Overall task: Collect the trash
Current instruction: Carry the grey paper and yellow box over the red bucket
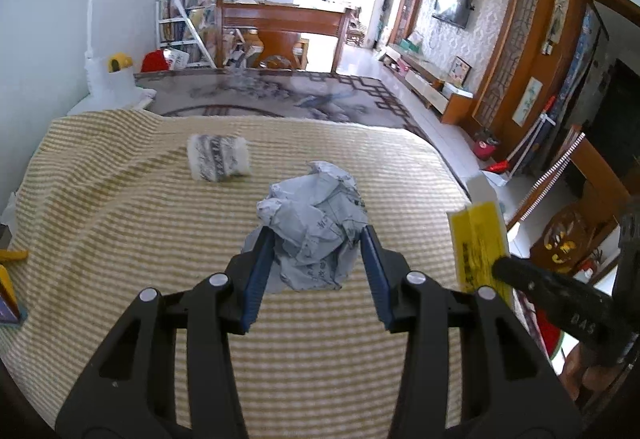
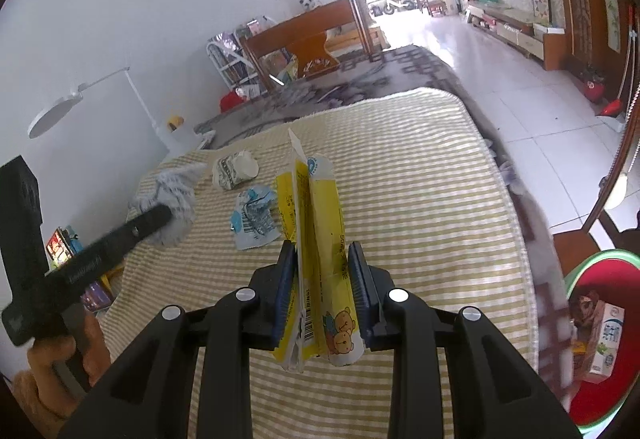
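My left gripper is shut on a crumpled ball of grey-white paper, held just above the yellow striped tablecloth. My right gripper is shut on a flattened yellow carton with bear pictures, which stands upright between the pads. That carton also shows at the right of the left wrist view. On the cloth lie a crushed patterned paper cup and a torn blue-and-white wrapper. In the right wrist view the left gripper with its paper ball is at the left.
A red bin with a green rim stands low at the right, beyond the table edge, with a milk carton inside. A white lamp and books stand at the left. A wooden bench stands behind the table.
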Demonstrator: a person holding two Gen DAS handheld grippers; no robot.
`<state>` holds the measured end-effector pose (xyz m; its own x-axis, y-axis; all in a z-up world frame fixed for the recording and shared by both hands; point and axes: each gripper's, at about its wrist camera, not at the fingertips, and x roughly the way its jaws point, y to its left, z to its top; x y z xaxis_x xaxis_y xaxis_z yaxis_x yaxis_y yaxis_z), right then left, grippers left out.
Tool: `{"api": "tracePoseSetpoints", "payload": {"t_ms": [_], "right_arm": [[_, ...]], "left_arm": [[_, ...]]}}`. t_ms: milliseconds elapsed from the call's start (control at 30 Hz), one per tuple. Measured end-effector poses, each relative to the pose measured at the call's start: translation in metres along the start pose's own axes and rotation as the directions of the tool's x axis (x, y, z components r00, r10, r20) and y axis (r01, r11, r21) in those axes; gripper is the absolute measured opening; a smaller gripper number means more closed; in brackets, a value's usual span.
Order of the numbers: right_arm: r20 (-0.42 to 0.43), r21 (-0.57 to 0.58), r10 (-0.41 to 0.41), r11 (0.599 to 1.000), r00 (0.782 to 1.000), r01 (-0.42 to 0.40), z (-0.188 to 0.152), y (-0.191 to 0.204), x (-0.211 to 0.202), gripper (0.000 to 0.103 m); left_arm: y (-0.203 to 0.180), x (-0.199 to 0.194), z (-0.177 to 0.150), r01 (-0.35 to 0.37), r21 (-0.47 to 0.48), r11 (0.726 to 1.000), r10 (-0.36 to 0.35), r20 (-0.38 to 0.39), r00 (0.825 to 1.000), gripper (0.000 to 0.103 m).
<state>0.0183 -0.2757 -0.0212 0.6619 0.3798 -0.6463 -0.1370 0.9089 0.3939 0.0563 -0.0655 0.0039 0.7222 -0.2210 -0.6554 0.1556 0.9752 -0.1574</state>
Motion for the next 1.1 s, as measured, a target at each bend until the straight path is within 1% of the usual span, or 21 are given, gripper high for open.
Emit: {"api": "tracePoseSetpoints", "payload": {"t_ms": [167, 333, 500, 667, 833, 1100], "right_arm": [[0.043, 0.019, -0.026, 1.000, 0.999, 0.025, -0.004, -0.015, -0.021, 0.027], [0.083, 0.093, -0.038, 0.995, 0.996, 0.030, -0.004, -0.042, -0.042, 0.028], [0.111, 0.178, -0.061, 0.983, 0.992, 0.040, -0.005, -0.069, -0.064, 0.028], [0.147, 0.217, -0.119, 0.972, 0.982, 0.085, -0.006, -0.088, -0.085, 0.028], [0.181, 0.241, -0.186, 0.960, 0.966, 0.140, -0.009, -0.100, -0.105, 0.029], [0.195, 0.300, -0.240, 0.938, 0.951, 0.175, -0.015, -0.124, -0.122, 0.029]], "left_arm": [[-0.026, -0.003, -0.005, 0.052, 0.005, 0.999, -0.052, -0.016, 0.999, 0.043], [-0.054, -0.005, -0.005, 0.099, 0.024, 0.995, -0.098, -0.024, 0.995, 0.043], [-0.083, -0.007, -0.004, 0.143, 0.070, 0.987, -0.142, -0.031, 0.989, 0.043], [-0.111, -0.010, -0.003, 0.193, 0.095, 0.977, -0.191, -0.038, 0.981, 0.043], [-0.130, -0.014, -0.006, 0.218, 0.129, 0.967, -0.215, -0.040, 0.976, 0.043], [-0.154, -0.013, -0.008, 0.264, 0.173, 0.949, -0.258, -0.053, 0.965, 0.043]]}}
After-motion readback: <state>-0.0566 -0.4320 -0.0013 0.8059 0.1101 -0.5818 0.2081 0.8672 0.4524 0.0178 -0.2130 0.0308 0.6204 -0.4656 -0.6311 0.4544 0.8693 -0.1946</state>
